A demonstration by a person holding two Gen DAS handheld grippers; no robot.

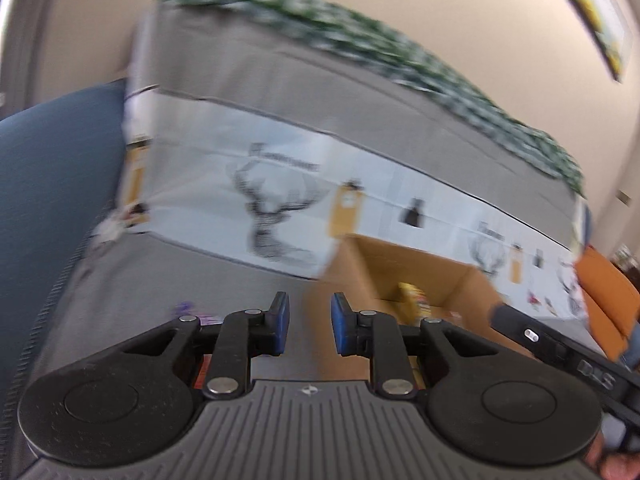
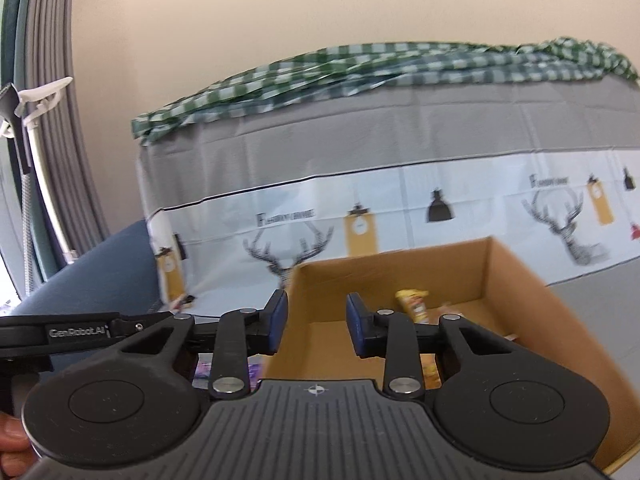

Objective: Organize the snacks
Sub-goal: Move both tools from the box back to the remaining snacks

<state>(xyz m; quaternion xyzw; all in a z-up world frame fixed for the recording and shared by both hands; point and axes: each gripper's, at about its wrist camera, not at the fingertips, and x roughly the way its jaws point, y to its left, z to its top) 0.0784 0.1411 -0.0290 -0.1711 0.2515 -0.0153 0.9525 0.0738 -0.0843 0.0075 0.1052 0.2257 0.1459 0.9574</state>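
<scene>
An open cardboard box (image 1: 424,264) (image 2: 400,276) stands on a grey cloth-covered seat. In it lies a yellow snack packet (image 1: 412,300) (image 2: 414,302), with other small snacks beside it, partly hidden behind the fingers. My left gripper (image 1: 310,324) hovers open near the box's left wall, with nothing between its blue pads. My right gripper (image 2: 316,324) is open and empty over the box's near left corner. A purple packet (image 1: 188,312) (image 2: 204,370) lies on the seat left of the box, mostly hidden. The left wrist view is blurred.
Behind the box rises a backrest draped in grey-and-white deer-print cloth (image 2: 288,240), with a green checked cloth (image 2: 360,64) on top. A blue cushion (image 1: 52,184) sits to the left and an orange one (image 1: 604,292) to the right. Grey curtains (image 2: 52,80) hang at far left.
</scene>
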